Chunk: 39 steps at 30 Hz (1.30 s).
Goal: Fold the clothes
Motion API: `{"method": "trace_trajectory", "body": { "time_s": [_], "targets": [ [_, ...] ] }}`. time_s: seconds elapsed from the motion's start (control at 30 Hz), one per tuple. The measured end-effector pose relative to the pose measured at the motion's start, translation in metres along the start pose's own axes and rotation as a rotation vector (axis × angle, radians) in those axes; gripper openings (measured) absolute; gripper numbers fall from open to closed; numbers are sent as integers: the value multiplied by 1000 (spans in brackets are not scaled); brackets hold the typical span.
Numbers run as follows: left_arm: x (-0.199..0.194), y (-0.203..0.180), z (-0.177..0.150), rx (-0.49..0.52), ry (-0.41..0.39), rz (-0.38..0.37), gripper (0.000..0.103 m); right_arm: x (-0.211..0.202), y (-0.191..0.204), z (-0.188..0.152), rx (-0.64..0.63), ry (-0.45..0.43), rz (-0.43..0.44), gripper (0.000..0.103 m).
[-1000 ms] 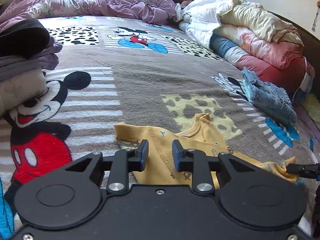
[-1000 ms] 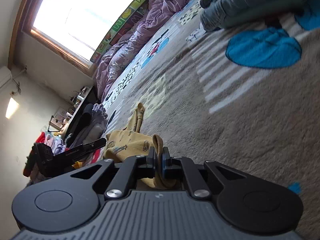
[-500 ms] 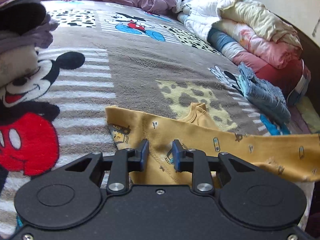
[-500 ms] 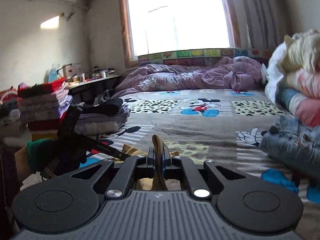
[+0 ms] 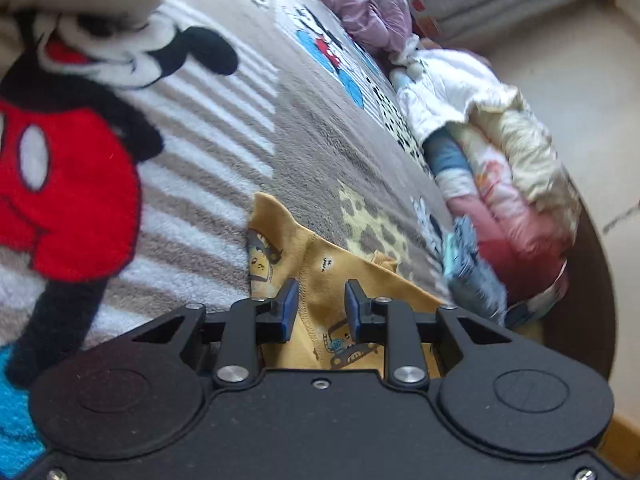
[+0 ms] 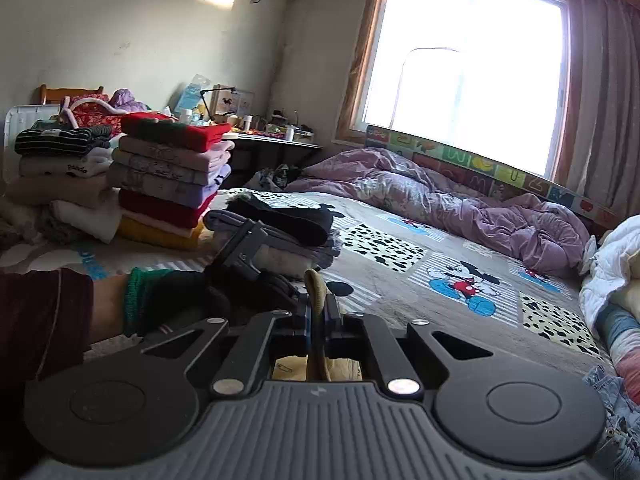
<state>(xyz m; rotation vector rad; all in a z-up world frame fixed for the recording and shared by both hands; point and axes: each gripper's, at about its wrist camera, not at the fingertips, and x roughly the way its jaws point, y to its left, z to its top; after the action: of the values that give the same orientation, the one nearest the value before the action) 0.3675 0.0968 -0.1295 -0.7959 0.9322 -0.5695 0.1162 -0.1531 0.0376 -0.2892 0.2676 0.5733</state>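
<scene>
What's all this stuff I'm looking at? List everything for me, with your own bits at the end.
yellow shirt: one, mustard with small cartoon prints, on the bed near the tongs
blanket: one, grey with cartoon mouse patches, covering the bed
purple duvet: one, lilac, crumpled under the window
rolled bedding: one pile, white, cream, pink and red, along the bed's right edge
jeans: one, blue, beside the bedding
folded clothes: several stacks, red, pink, purple, striped, at the left
window: one, bright, behind the bed
left tongs: black, blue pads, apart over the shirt
right tongs: black, shut on shirt fabric
gloved hand: dark glove, green cuff, holding the left tongs
</scene>
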Motion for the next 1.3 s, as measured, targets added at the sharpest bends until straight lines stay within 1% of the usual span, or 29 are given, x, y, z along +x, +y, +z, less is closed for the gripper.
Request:
{"method": "trace_trajectory", "body": {
  "time_s": [0.1, 0.2, 0.23, 0.4, 0.47, 0.53, 0.6, 0.73, 0.9, 1.07, 1.2, 1.3],
  "targets": [
    [-5, 10, 3, -80, -2, -41, 24, 0, 25, 4, -98, 44, 25, 8],
    [-11, 16, 6, -130, -4, -67, 26, 3, 52, -1, -226, 113, 31, 8],
    [-13, 18, 6, -144, -5, -73, 28, 4, 60, -5, -251, 135, 37, 8],
    [-19, 25, 6, -212, -10, -107, 30, 6, 80, -22, -254, 188, 37, 8],
    [-22, 31, 7, -257, -14, -145, 37, 7, 84, -28, -253, 205, 37, 8],
    [-25, 36, 8, -304, -20, -188, 41, 8, 87, -34, -247, 217, 38, 8],
    [-28, 38, 9, -332, -24, -216, 44, 6, 89, -39, -232, 221, 30, 8],
    [-28, 37, 10, -350, -26, -241, 47, 4, 89, -45, -153, 198, 24, 8],
    [-27, 35, 10, -339, -29, -241, 49, 3, 102, -58, -150, 198, 69, 8],
    [-25, 30, 10, -298, -30, -225, 49, 14, 123, -71, -204, 250, 84, 8],
    [-22, 23, 9, -254, -28, -205, 49, 24, 140, -82, -248, 289, 75, 8],
    [-20, 18, 9, -220, -27, -198, 49, 29, 147, -88, -251, 310, 62, 8]
  ]
}}
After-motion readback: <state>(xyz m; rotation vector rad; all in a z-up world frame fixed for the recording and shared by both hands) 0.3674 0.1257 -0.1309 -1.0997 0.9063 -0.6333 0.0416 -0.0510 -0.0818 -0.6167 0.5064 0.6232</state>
